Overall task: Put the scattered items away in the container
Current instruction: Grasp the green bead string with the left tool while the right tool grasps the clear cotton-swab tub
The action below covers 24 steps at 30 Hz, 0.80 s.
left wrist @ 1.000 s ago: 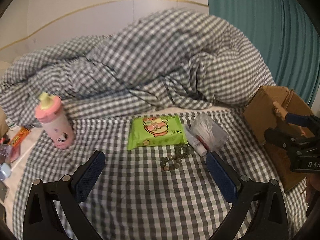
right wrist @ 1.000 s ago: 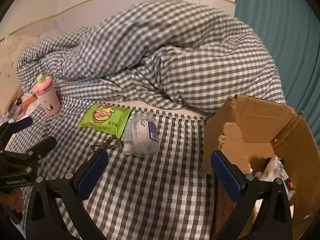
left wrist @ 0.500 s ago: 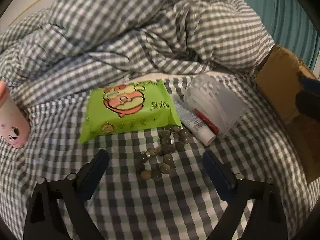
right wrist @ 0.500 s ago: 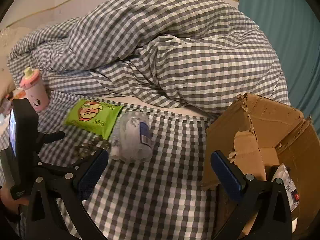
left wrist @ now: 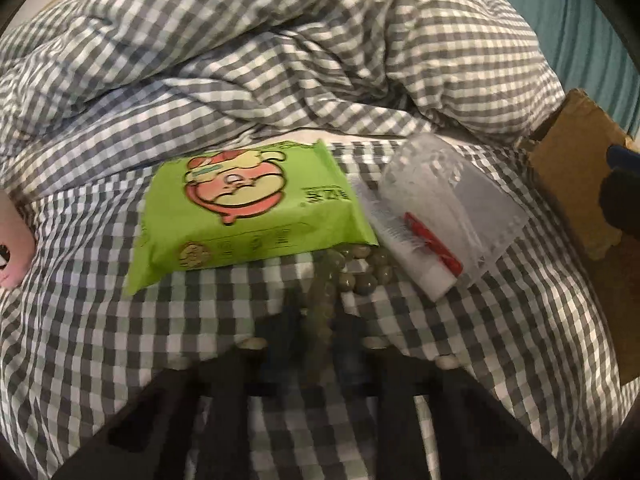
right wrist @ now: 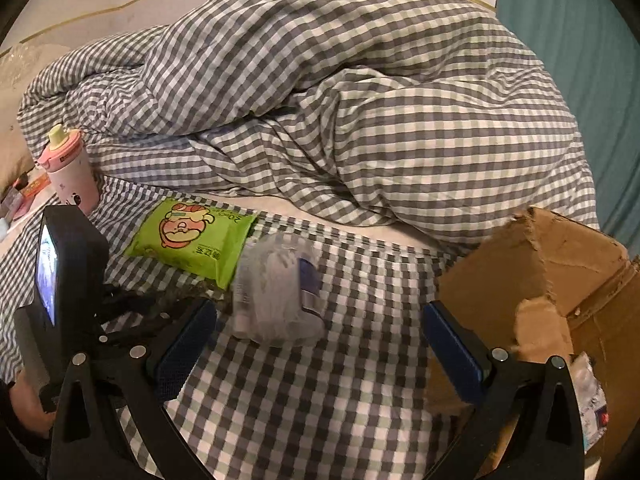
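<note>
**Pinching the beads on the checked bed**

Closing in the left wrist view, the left gripper [left wrist: 316, 332] has its two dark fingers drawn near together around a blurred string of green beads [left wrist: 352, 272]; the strand runs from between the fingers up to the bunch lying at the near edge of the green wipes pack [left wrist: 248, 204]. The picture is smeared there, so whether the pads truly press the beads is hard to tell, but they look pinched.

Just right of the pack lies a white tube [left wrist: 404, 240] with a red mark, touching a clear tub [left wrist: 452, 204] on its side. A pink bottle [left wrist: 12, 240] shows at the far left edge, and the cardboard box [left wrist: 580, 184] stands at the right.

In the right wrist view, the right gripper [right wrist: 320, 344] hangs with its blue-padded fingers spread wide and nothing between them, above the checked sheet [right wrist: 320, 400]. The tub [right wrist: 276, 288] lies ahead of it, the pack [right wrist: 192, 240] beyond to the left, the bottle [right wrist: 72, 176] upright far left. The box [right wrist: 540, 272] stands open at the right, with a packet inside. A rumpled duvet [right wrist: 340, 100] fills the far side.
</note>
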Each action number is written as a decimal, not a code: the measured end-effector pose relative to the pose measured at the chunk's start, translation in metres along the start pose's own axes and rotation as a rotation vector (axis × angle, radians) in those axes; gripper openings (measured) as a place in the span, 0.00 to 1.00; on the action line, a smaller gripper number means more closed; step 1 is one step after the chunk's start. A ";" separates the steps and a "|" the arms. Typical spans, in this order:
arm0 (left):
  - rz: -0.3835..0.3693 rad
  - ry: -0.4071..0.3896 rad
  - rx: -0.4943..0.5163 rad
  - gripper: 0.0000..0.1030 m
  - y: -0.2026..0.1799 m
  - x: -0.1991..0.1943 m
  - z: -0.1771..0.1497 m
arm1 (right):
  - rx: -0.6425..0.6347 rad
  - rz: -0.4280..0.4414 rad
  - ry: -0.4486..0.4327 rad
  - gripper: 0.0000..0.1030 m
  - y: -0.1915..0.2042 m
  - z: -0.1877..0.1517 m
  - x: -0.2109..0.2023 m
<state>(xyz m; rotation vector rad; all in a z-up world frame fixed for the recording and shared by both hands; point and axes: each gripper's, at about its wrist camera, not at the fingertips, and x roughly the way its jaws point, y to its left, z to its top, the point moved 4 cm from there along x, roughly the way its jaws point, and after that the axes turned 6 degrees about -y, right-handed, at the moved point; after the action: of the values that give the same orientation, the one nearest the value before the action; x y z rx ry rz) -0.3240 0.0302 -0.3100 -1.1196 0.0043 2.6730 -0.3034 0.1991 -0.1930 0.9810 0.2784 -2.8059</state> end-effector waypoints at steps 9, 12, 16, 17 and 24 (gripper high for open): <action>-0.016 -0.040 -0.010 0.11 0.007 -0.016 0.002 | 0.002 0.052 0.058 1.00 0.014 -0.003 0.045; -0.019 -0.058 -0.011 0.11 0.008 -0.023 0.005 | 0.015 0.056 0.094 1.00 0.012 -0.006 0.063; -0.026 -0.075 -0.024 0.11 0.011 -0.032 0.009 | 0.025 0.058 0.140 0.99 0.009 -0.013 0.084; -0.029 -0.080 -0.028 0.11 0.012 -0.035 0.010 | 0.030 0.057 0.151 0.99 0.008 -0.015 0.088; -0.038 -0.113 -0.052 0.11 0.014 -0.055 0.018 | 0.057 0.096 0.185 0.60 0.011 -0.027 0.097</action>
<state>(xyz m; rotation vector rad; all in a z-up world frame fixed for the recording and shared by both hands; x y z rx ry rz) -0.3023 0.0062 -0.2599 -0.9721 -0.1067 2.7126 -0.3598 0.1859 -0.2762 1.2355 0.1687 -2.6533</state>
